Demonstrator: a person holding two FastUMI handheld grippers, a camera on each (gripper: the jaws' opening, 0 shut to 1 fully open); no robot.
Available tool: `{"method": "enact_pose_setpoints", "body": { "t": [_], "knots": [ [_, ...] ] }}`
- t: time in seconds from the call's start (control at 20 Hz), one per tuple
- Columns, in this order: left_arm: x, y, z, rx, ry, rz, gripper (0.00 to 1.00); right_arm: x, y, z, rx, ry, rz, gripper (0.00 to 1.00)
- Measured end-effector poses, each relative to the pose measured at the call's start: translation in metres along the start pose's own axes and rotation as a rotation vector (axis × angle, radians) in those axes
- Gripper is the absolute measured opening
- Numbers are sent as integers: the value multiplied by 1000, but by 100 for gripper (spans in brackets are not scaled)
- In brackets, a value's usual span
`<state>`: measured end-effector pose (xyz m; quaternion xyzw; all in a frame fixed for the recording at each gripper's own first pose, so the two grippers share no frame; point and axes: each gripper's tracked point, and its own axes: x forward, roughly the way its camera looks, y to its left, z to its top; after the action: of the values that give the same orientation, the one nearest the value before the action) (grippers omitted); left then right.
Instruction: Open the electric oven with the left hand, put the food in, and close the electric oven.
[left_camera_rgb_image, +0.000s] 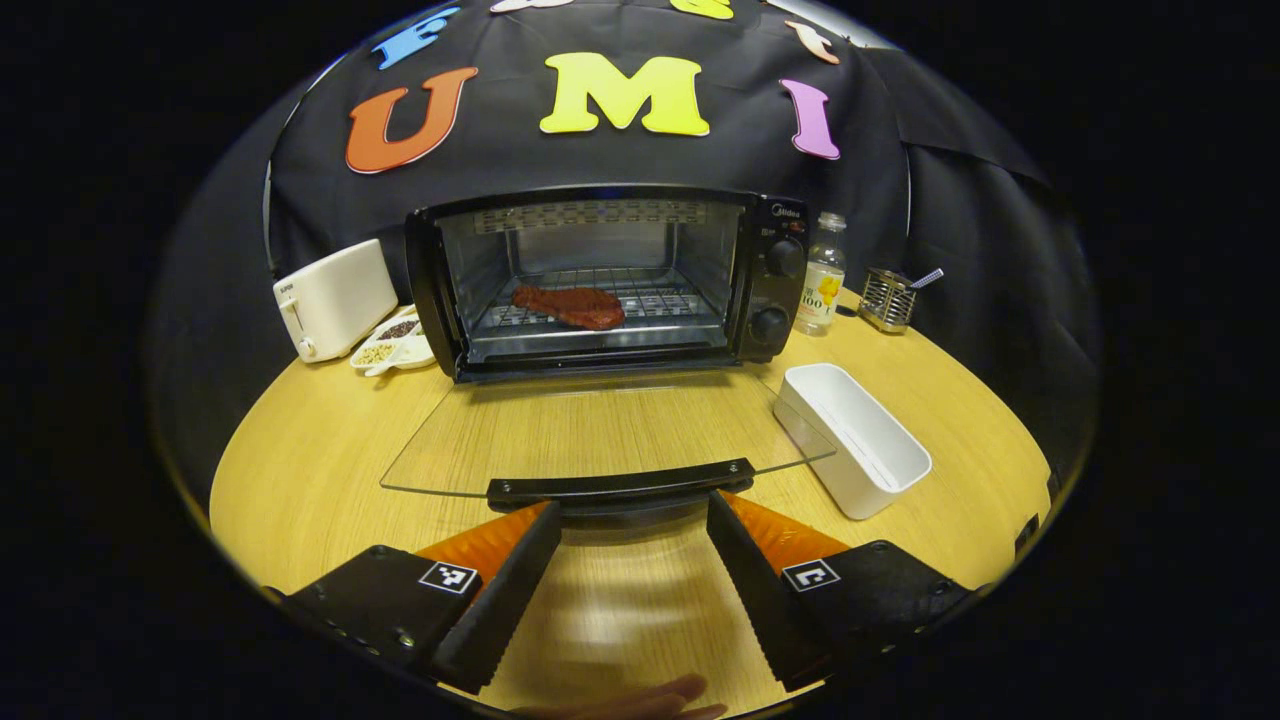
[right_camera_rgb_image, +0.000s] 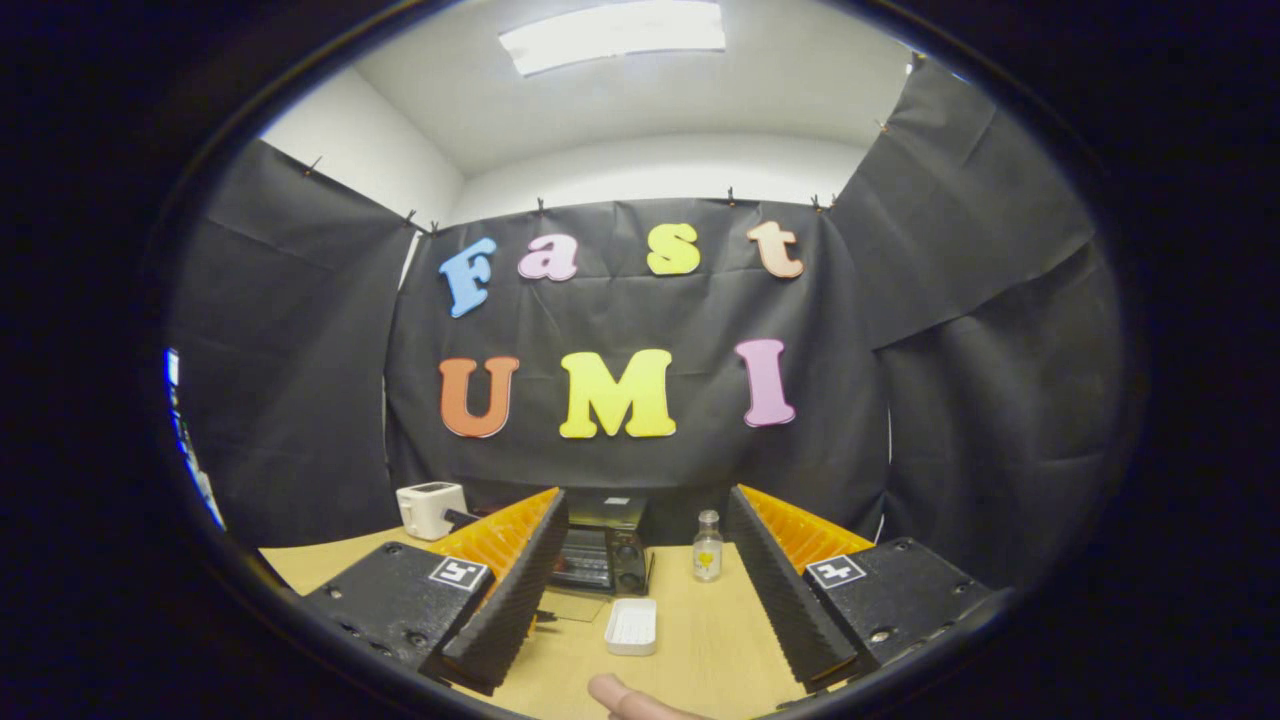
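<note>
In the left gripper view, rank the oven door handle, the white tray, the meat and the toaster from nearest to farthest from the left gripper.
1. Oven door handle: just ahead of the left gripper.
2. White tray: on the table, right.
3. Meat: on the oven rack, centre.
4. Toaster: far left, beside the oven; close to the meat's depth, so that ranking is uncertain.

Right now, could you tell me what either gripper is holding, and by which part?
Nothing is held. The left gripper is open, fingertips beside the door handle; the right gripper is open, raised.

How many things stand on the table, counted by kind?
Appliances: 2, oven and toaster
Food: 1, meat on the oven rack
Dishes: 2, white tray and seasoning dish
Bottles: 1
Metal holders: 1
Total: 7
</note>
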<state>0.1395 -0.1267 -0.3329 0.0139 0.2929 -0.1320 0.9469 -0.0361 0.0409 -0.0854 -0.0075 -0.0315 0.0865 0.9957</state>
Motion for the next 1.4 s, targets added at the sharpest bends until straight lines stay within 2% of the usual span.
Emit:
{"method": "enact_pose_setpoints", "body": {
  "t": [0.05,0.1,0.15,0.25,0.3,0.35,0.4,0.45,0.5,0.55,0.65,0.7,0.8,0.85,0.9,1.1,1.15,1.2,1.25,1.4],
  "knots": [
    [-2,0,8,16,-26,5,95,1,-2,0,-1,1,-5,96],
    [-4,1,17,32,-56,13,95,3,-3,0,-1,4,-11,100],
    [-6,3,26,52,-94,21,95,3,-4,-1,0,8,-11,96],
    [-6,9,44,100,-162,55,95,2,-2,-1,9,14,8,96],
    [-3,16,46,116,-162,87,95,2,-1,-3,12,19,17,100],
    [-5,16,43,117,-149,94,96,2,-1,-3,14,24,23,100],
    [-5,16,54,104,-174,92,96,2,-3,-3,13,25,23,96],
    [-3,17,61,93,-197,88,99,3,-5,-2,11,25,17,100],
    [-2,18,68,87,-215,81,98,4,-7,-2,9,25,11,96],
    [-1,20,72,76,-224,75,98,5,-8,-2,9,25,7,100],
    [3,23,75,57,-216,65,98,4,-8,-3,13,29,6,100],
    [6,22,73,42,-199,52,98,5,-9,-4,16,30,7,96],
    [15,20,76,13,-199,22,98,5,-11,-6,19,38,4,96],
    [19,18,79,6,-201,1,98,6,-12,-6,21,40,0,100],
    [24,19,80,-3,-193,-7,98,7,-13,-7,23,42,-3,96],
    [31,24,98,7,-212,5,98,9,-18,-10,31,47,-16,96],
    [34,26,105,26,-229,14,98,10,-19,-11,34,50,-18,100],
    [37,29,110,40,-238,24,98,10,-18,-14,34,56,-17,100],
    [40,30,115,43,-245,31,98,11,-19,-14,33,60,-16,96],
    [42,34,132,29,-274,36,98,11,-24,-16,37,66,-30,96]
  ]
}}
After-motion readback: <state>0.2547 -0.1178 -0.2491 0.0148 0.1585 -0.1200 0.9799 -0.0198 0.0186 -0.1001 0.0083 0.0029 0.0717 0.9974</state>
